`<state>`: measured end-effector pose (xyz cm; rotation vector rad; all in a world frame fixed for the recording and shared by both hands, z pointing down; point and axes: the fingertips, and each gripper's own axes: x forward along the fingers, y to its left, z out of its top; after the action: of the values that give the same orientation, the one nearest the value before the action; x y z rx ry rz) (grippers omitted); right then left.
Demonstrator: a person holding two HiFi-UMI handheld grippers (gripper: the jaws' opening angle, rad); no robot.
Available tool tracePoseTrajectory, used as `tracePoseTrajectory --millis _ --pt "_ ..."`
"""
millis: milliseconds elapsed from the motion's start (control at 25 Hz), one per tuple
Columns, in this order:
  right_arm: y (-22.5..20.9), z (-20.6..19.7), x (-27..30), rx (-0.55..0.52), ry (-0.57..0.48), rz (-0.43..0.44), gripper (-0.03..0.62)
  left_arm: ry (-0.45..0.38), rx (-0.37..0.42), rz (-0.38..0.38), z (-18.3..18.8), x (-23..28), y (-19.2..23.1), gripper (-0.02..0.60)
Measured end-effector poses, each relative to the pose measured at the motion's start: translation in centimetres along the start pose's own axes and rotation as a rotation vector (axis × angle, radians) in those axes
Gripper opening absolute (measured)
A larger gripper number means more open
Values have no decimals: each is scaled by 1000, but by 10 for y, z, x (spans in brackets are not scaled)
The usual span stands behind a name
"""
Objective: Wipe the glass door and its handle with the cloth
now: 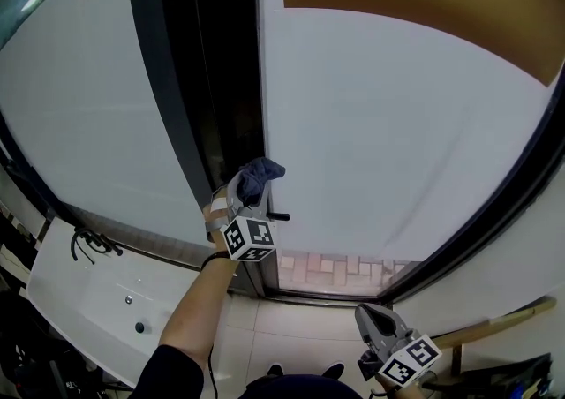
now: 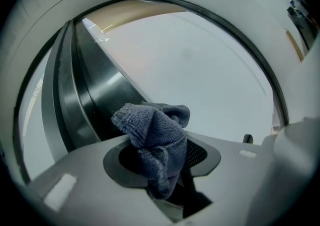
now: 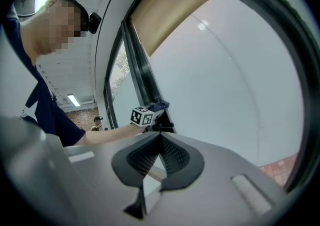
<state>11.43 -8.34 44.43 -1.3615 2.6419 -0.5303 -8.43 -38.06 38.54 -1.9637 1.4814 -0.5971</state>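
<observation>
- Cloth (image 1: 261, 174): one, dark blue-grey, nubby terry weave, bunched into a soft lump at the centre of the head view, at the edge of the frosted glass door (image 1: 388, 141).
- Left gripper (image 1: 252, 190): one, smooth grey plastic, its jaws pinching the cloth's lower fold, with the bunch rising above them.
- Right gripper (image 1: 380, 322): one, at the lower right of the head view, ribbed black pads pressed together on nothing, well apart from the door.
- Short black handle (image 1: 279, 216): one, just below the cloth.
- Two pale matte panes flank one dark glossy metal post (image 1: 177, 97).
</observation>
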Motion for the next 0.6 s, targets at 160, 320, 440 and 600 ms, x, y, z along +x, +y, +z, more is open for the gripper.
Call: tracePoseTrajectory --millis 160,320,440,600 --pt "-17 -11 -11 47 20 -35 3 -33 -70 -15 11 1 -12 169" --pt "-23 -8 -14 80 15 -32 3 -57 -33 -32 22 3 -30 169" --pt "-22 -2 -12 81 3 -20 3 -70 47 -101 35 15 -61 169" --pt "-21 2 -19 73 -3 -11 3 -66 -4 -75 39 17 -65 167"
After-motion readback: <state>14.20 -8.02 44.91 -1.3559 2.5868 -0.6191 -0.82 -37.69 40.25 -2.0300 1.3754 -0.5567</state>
